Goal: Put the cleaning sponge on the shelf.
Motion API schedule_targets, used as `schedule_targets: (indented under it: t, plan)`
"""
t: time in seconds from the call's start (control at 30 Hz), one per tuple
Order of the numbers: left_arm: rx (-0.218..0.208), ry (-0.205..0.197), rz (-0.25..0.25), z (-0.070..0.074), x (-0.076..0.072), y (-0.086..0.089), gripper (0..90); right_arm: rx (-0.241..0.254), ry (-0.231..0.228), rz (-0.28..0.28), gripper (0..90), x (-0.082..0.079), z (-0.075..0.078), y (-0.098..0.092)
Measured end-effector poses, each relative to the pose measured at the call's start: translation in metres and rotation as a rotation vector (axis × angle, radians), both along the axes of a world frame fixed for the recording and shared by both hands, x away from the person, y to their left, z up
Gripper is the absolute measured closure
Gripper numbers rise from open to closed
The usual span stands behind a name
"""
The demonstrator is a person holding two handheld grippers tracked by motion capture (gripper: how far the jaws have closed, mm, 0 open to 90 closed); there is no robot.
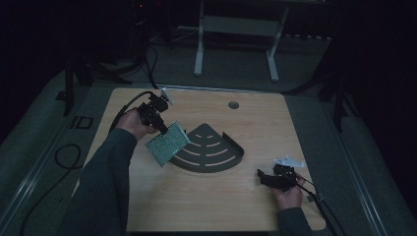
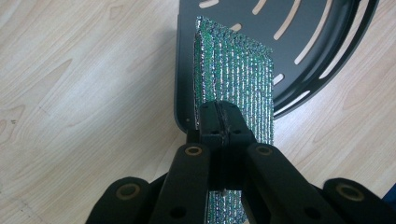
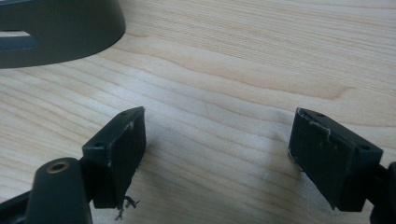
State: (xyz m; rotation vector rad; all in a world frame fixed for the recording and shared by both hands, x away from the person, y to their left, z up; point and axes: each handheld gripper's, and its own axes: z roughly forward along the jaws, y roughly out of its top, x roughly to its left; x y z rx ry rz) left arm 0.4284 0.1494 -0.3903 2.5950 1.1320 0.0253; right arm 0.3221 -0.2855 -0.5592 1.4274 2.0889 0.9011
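left gripper [image 1: 160, 129] clamps pad [image 1: 167, 143] by its edge, tilted over rack [image 1: 212, 153] | right gripper [image 1: 268, 180] wide, resting aside

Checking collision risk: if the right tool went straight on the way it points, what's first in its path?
Probably bare table. The right tool, open and empty, points over wood; the dark slotted tray sits left of that line. Depth unclear.

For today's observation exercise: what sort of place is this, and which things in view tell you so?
Probably a lab or workshop set up for recording, not a home. A bare wooden table stands in a dark room, cables trail over the floor, and a metal stand rises behind it.
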Motion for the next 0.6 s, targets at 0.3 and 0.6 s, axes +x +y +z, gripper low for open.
schedule_targets:
  t: [0.3,0.6]
  plan:
    - [0.017,0.001,-0.005,-0.001,0.006,-0.009,90.0,0.000,0.000,0.000,18.5,0.000,0.000,0.000]
    - [0.035,-0.011,-0.018,0.005,0.012,-0.021,90.0,0.000,0.000,0.001,18.5,0.000,0.000,0.000]
